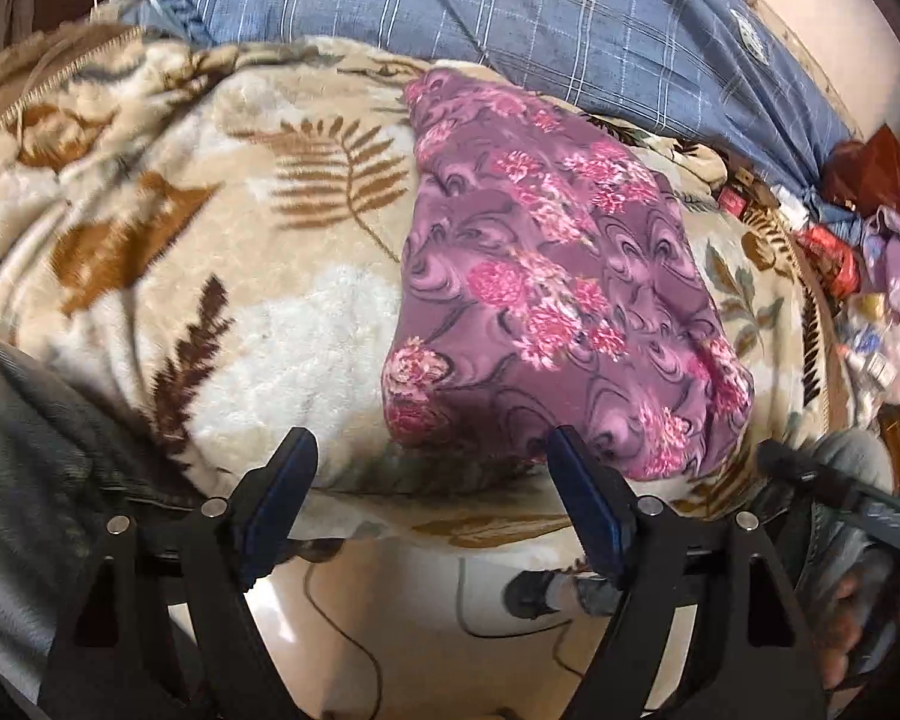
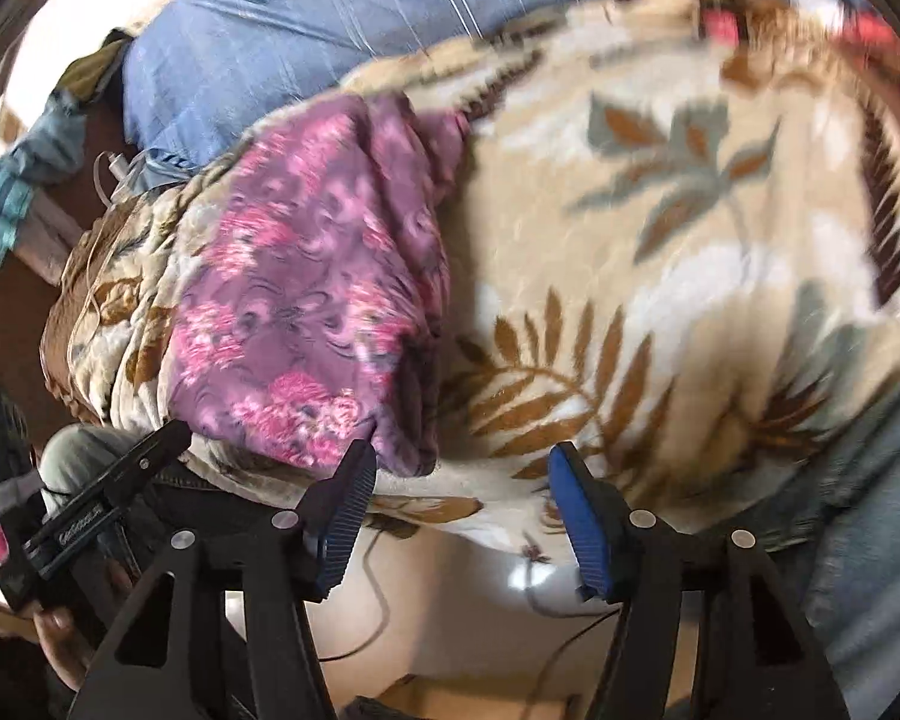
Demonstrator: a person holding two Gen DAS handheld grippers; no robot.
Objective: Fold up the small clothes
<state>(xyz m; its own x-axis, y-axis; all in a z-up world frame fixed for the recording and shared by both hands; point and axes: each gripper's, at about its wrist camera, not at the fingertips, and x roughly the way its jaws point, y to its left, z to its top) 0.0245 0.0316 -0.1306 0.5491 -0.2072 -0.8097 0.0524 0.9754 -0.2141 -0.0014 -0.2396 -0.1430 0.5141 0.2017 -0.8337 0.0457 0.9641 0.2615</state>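
Both the left gripper [image 1: 429, 450] and right gripper [image 2: 462, 462] hang spread wide, holding nothing. The folded purple floral garment [image 1: 561, 276] lies on the leaf-print blanket [image 1: 258, 324], its near edge just ahead of the left gripper's right finger. Bare blanket spreads ahead-right of the right gripper.

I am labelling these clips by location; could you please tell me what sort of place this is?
Probably a bedroom at home: a leaf-print blanket covers a bed, a blue checked quilt lies behind it, and a purple floral garment rests on top.

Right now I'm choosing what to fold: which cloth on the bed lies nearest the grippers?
The purple floral garment, lying on the beige leaf-pattern blanket; the blue checked cloth lies farther back.
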